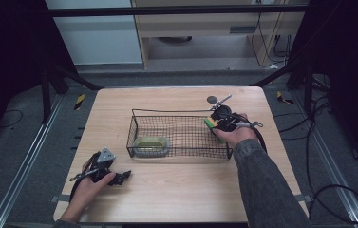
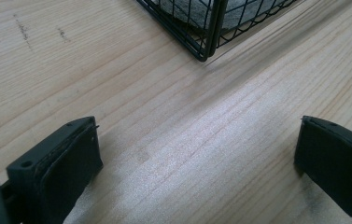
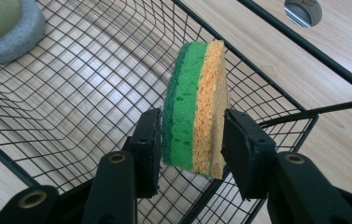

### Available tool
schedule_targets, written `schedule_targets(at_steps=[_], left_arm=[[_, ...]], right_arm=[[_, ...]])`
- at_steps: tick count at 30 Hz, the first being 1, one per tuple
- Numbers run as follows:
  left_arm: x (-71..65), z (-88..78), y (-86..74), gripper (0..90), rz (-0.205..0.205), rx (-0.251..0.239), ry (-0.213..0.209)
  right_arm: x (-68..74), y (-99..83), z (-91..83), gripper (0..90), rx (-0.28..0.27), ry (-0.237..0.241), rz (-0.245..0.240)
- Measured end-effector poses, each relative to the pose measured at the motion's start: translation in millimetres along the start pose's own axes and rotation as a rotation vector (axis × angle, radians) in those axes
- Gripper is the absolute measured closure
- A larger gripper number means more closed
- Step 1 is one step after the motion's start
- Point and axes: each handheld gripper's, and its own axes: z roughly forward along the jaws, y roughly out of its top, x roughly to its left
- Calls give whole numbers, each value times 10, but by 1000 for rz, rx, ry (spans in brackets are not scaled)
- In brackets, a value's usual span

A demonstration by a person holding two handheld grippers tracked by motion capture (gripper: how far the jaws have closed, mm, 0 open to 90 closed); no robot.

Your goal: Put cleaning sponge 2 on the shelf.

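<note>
Right tongs have the sponge pinched between the pads, jaws drawn in close on its two flat faces: green scrub layer against one pad, yellow foam against the other. It stands on edge, long axis running up and away from the tongs, hanging over the right end of the wire basket, just inside the rim. Straight below is open mesh, so I'd say the drop is down and a touch toward the basket's middle. At the far left end of the basket lies another sponge, grey with a pale green top, well apart. Left tongs sit wide open and empty over the worktop, near the basket's corner, well away from the held sponge.
</note>
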Motion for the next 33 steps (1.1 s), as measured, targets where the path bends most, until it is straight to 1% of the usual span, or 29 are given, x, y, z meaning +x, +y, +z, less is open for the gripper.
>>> schedule_targets(at_steps=[6, 8, 9, 12, 13, 16, 20, 23, 24, 27, 28, 29, 30, 32, 33], left_arm=[[2, -2, 0, 0, 3, 3, 0], [3, -2, 0, 0, 4, 4, 0], [3, -3, 1, 0, 4, 4, 0], [3, -3, 1, 0, 4, 4, 0], [3, -3, 1, 0, 5, 5, 0], [3, -3, 1, 0, 6, 5, 0], [2, 3, 4, 0, 3, 3, -1], [1, 5, 6, 0, 3, 2, 0], [2, 4, 6, 0, 4, 3, 0], [2, 4, 6, 0, 5, 4, 0], [2, 4, 6, 0, 5, 4, 0], [1, 4, 6, 0, 5, 4, 1], [0, 4, 5, 0, 4, 4, 1], [0, 3, 5, 0, 4, 4, 1], [-2, 4, 5, 0, 3, 3, 1]], right_arm=[[46, 6, -3, 560, -2, 15, -9], [69, 4, -12, 564, -6, 31, -1], [78, 2, -15, 566, -8, 34, -8], [106, -6, -28, 566, -3, 35, -4], [112, -12, -42, 564, -12, 41, -7], [122, -28, -100, 545, -30, 42, -4], [101, -58, -203, 462, -69, 36, 17], [63, -93, -282, 353, -109, 27, 47], [44, -104, -304, 301, -124, 15, 55], [-24, -139, -368, 156, -144, -7, 85], [-55, -163, -392, 109, -156, -15, 104], [-81, -184, -408, 79, -156, -16, 124], [-108, -208, -421, 73, -163, -17, 132], [-142, -261, -446, 66, -180, -41, 146], [-157, -284, -454, 68, -179, -51, 155]])
